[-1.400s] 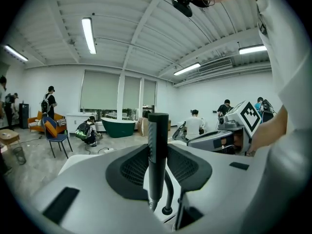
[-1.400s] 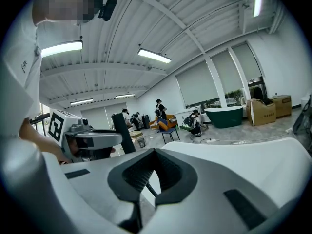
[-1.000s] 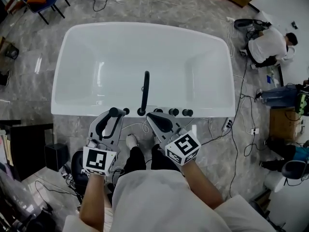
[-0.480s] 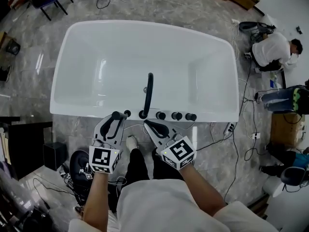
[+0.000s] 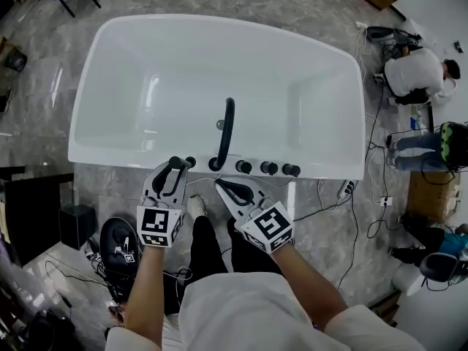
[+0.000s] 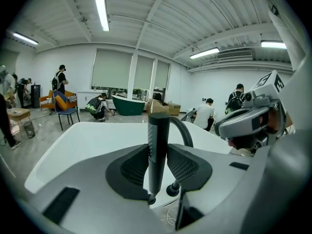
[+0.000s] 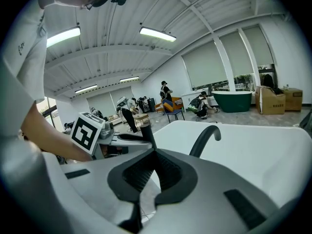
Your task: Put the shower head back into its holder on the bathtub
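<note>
The white bathtub (image 5: 146, 141) lies crosswise ahead of me. My left gripper (image 5: 175, 168) is shut on the black stick-shaped shower head (image 5: 174, 175), at the tub's near rim. In the left gripper view the shower head (image 6: 158, 145) stands upright between the pads of that gripper (image 6: 158, 152). Its lower end sits beside a small black fitting (image 6: 171, 189), and a white hose (image 6: 170, 216) curls below. The round black holder (image 5: 191, 161) on the rim is just right of the fingertips. My right gripper (image 5: 219, 185) hangs beside it, shut and holding nothing (image 7: 155, 152).
A curved black spout (image 5: 227, 130) rises from the near rim, with three black knobs (image 5: 269, 168) to its right. Cables and a power strip (image 5: 344, 189) lie on the marble floor. A person (image 5: 409, 72) crouches at the far right. A black round object (image 5: 121, 240) sits at my left foot.
Both grippers have sunk lower beside the tub's near rim, the left one carrying the shower head down with it. Neither gripper's jaws have changed.
</note>
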A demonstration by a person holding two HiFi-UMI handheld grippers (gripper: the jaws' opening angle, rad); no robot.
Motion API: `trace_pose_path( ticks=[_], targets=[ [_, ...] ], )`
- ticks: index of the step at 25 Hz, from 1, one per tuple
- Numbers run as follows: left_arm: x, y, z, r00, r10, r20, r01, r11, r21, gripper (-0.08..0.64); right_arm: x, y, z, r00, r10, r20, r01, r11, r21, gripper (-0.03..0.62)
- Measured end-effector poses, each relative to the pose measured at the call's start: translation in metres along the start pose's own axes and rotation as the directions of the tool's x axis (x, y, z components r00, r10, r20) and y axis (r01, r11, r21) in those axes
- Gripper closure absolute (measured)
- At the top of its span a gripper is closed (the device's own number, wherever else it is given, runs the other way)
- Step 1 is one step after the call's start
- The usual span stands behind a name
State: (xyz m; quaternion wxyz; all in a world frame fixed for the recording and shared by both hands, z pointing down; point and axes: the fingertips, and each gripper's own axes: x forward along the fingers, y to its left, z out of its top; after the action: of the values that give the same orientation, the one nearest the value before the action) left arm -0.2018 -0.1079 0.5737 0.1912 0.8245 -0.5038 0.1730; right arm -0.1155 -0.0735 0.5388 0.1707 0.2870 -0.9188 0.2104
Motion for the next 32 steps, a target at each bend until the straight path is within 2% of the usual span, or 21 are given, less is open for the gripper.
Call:
trace_pose_path(
  ticks=[8,32],
  targets=[
    [0.020,0.011,-0.032,1.000,0.016,-0.026,-0.016,1.000,-0.025,0.437,0.002,-0.008,-0.016,0.999,-0.004,-0.034,0.005,1.000,0.001,0.577],
    [0.054,0.019,-0.096,0.993,0.041,-0.115,-0.047,0.997,-0.053,0.437,0.008,-0.021,-0.052,0.996,0.007,-0.092,-0.005,1.000,0.018,0.577]
  ],
)
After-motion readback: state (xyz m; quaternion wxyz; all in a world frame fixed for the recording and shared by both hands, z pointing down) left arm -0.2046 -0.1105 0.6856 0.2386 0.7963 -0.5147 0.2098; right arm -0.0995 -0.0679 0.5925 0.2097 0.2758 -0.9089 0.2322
